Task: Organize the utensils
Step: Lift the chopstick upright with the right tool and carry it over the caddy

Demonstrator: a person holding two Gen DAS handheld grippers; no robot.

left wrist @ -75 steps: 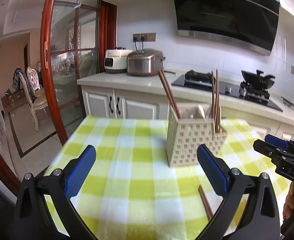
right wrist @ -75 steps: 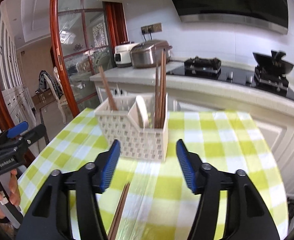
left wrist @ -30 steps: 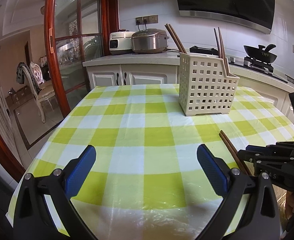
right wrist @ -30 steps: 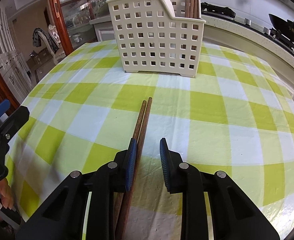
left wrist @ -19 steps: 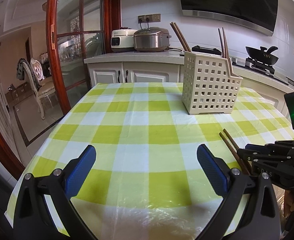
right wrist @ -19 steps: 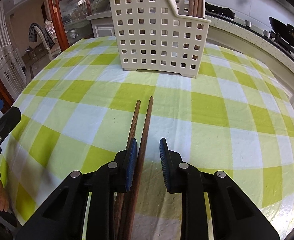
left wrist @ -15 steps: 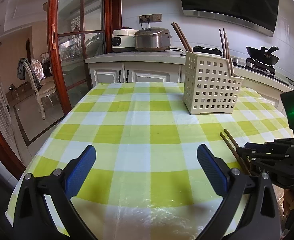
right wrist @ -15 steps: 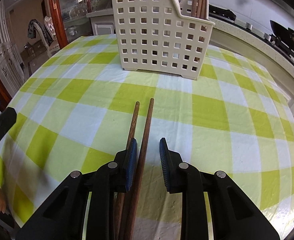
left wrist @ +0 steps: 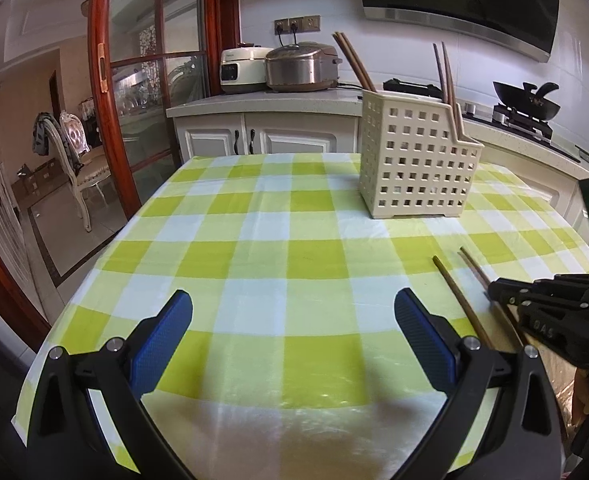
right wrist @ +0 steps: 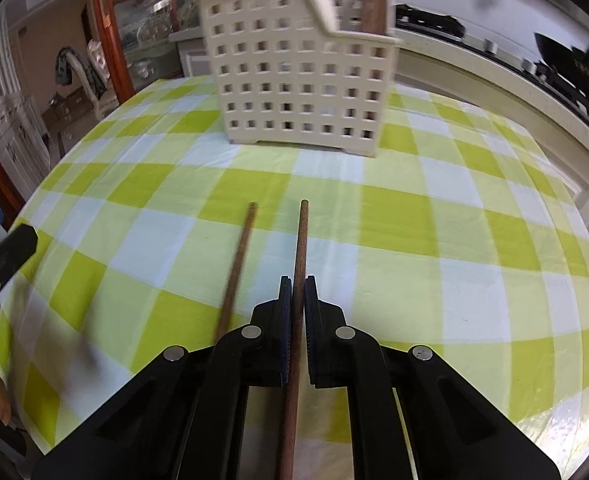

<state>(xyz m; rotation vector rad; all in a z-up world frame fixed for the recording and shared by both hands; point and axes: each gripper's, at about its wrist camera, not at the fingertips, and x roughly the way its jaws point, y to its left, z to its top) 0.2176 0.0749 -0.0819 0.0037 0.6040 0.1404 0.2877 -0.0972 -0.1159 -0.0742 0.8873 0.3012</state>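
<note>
Right gripper [right wrist: 297,280] clamps 1 chopstick [right wrist: 300,240] before the utensil basket [right wrist: 298,68]; left gripper [left wrist: 292,332] gapes wide, empty.

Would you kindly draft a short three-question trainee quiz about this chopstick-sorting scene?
1. True or false: the right tool is shut on one brown wooden chopstick.
2. Where does the other brown chopstick lie? A) on the green-checked tablecloth B) in the left tool
3. What already stands in the cream perforated plastic caddy?

Key: 1 true; 2 A; 3 brown chopsticks.
</note>
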